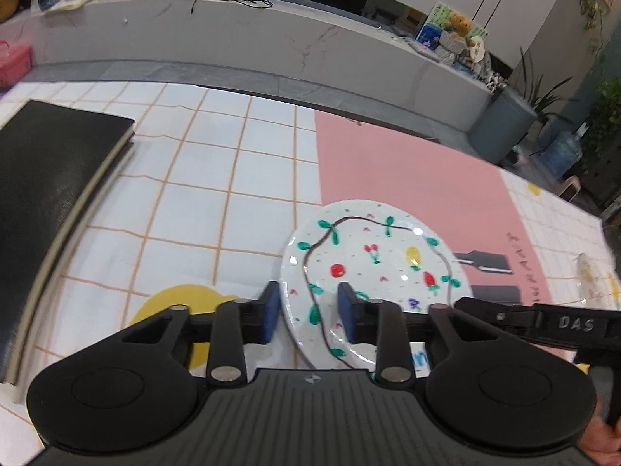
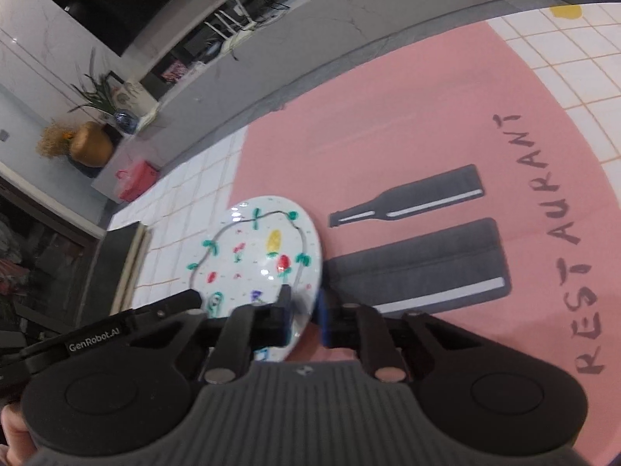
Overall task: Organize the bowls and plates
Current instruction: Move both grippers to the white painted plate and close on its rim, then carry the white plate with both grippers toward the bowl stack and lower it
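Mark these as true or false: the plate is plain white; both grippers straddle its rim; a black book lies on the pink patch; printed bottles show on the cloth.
1. The plate is plain white. False: it carries painted fruit and leaves.
2. The left gripper and right gripper each straddle its rim. True.
3. The black book lies on the pink patch. False: it lies on white checks.
4. Printed bottles show on the cloth. True.
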Demonstrator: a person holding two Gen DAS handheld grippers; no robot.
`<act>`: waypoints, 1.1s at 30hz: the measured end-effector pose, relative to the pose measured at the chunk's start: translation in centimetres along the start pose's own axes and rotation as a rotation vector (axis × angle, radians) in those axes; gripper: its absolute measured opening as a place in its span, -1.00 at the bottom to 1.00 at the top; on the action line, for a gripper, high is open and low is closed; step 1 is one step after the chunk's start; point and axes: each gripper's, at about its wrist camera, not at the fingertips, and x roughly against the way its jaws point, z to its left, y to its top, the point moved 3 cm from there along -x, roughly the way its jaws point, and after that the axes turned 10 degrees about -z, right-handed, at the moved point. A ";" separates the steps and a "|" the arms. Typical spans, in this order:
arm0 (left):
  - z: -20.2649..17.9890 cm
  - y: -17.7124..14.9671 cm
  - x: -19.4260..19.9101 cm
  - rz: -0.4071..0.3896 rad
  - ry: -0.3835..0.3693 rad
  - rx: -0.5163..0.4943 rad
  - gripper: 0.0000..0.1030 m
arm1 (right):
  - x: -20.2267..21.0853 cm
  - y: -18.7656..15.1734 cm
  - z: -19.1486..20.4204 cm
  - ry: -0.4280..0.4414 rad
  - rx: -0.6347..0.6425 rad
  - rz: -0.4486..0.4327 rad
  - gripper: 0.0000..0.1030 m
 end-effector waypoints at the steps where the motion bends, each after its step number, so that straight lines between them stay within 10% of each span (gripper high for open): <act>1: 0.0 0.0 0.1 0.003 0.007 -0.002 -0.57 | 0.1 0.1 0.0 -0.007 -0.004 0.006 -0.83; 33: -7.4 2.0 12.6 -0.122 -0.018 -0.034 -0.65 | 13.9 -0.1 0.4 0.090 -0.106 -0.035 -0.81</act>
